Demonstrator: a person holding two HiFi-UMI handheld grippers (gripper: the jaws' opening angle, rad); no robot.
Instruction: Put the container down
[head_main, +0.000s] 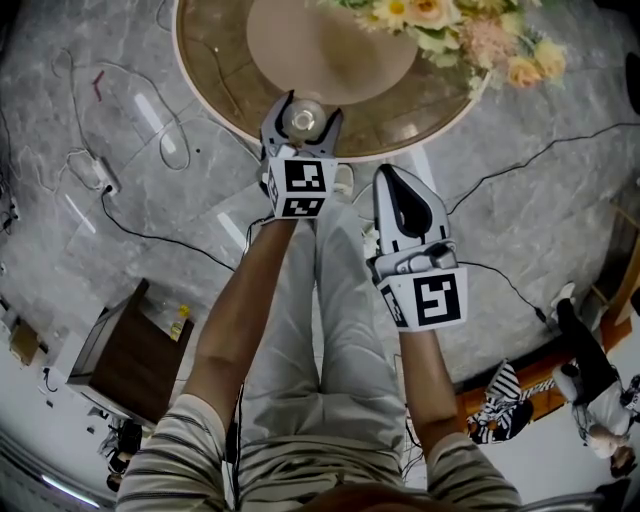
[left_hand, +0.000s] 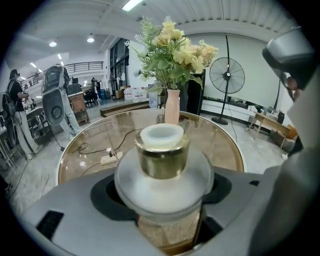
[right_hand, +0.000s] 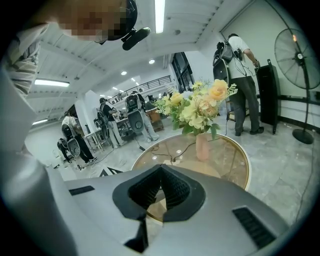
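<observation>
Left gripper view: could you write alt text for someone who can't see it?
The left gripper has its grey jaws shut on a frosted container with a gold collar and white cap. Beyond it lies a round glass-topped table bearing a pink vase of yellow flowers, with a standing fan farther back on the right.

No readable text, labels, brands or numbers anywhere. Only markings: black-and-white square marker patterns on left gripper (head_main: 300, 128) cube and right gripper (head_main: 407, 209) cube; not lettering.
</observation>
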